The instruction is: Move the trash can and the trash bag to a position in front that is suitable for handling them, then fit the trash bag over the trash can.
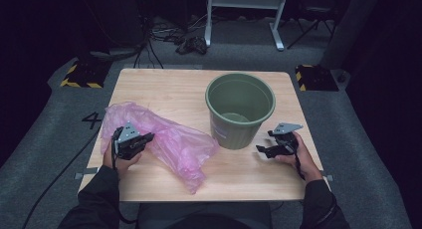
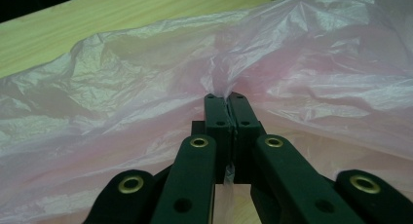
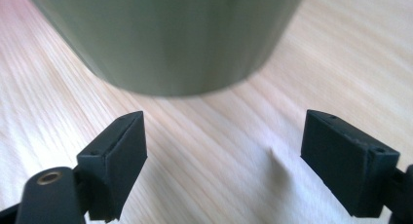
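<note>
Left gripper: near table's front-left corner, jaws pinched on pink plastic bag spread beside it. Right gripper: jaws wide, empty, low by front-right edge, facing green bucket at centre-right.

Read one sign: number "4", dark figure on grey floor, just left of table. Saw pale label patch on bucket, lettering too small and blurred to read. Found yellow-black hazard stripes on two floor plates, no words on them. Noted nothing legible on bag or on either gripper.
</note>
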{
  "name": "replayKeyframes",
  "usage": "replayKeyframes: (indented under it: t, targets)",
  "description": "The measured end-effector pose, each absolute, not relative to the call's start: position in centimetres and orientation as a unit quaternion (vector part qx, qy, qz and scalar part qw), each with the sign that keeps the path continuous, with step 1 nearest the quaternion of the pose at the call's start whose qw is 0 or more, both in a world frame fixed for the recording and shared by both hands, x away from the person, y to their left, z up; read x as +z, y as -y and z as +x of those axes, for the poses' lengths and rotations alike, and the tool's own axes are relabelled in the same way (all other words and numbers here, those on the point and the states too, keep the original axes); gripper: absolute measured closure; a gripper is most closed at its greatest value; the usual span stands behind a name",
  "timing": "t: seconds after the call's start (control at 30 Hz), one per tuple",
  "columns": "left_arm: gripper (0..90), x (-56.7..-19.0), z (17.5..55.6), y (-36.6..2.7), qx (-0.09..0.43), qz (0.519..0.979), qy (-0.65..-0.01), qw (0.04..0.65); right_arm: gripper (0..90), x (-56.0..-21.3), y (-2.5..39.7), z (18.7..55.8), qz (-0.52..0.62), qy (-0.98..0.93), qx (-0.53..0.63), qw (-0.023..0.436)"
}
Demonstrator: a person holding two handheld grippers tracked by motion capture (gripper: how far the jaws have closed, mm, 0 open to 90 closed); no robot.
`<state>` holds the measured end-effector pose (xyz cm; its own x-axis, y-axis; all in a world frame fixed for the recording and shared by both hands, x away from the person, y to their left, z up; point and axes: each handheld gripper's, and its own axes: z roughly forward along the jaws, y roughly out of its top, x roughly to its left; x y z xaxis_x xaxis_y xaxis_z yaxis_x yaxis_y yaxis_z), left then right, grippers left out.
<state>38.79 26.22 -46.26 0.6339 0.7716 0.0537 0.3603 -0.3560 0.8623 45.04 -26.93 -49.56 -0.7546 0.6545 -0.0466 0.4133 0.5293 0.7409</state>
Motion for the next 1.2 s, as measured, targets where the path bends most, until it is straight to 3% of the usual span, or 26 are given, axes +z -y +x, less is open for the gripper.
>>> replayKeyframes:
  t: [1.2]
  targets:
    - [89.2,-41.9,36.8,-26.2,0.272,0.744,-0.324,0.517,15.0,-50.3,27.5,45.1,0.336,-0.852,0.371,0.152]
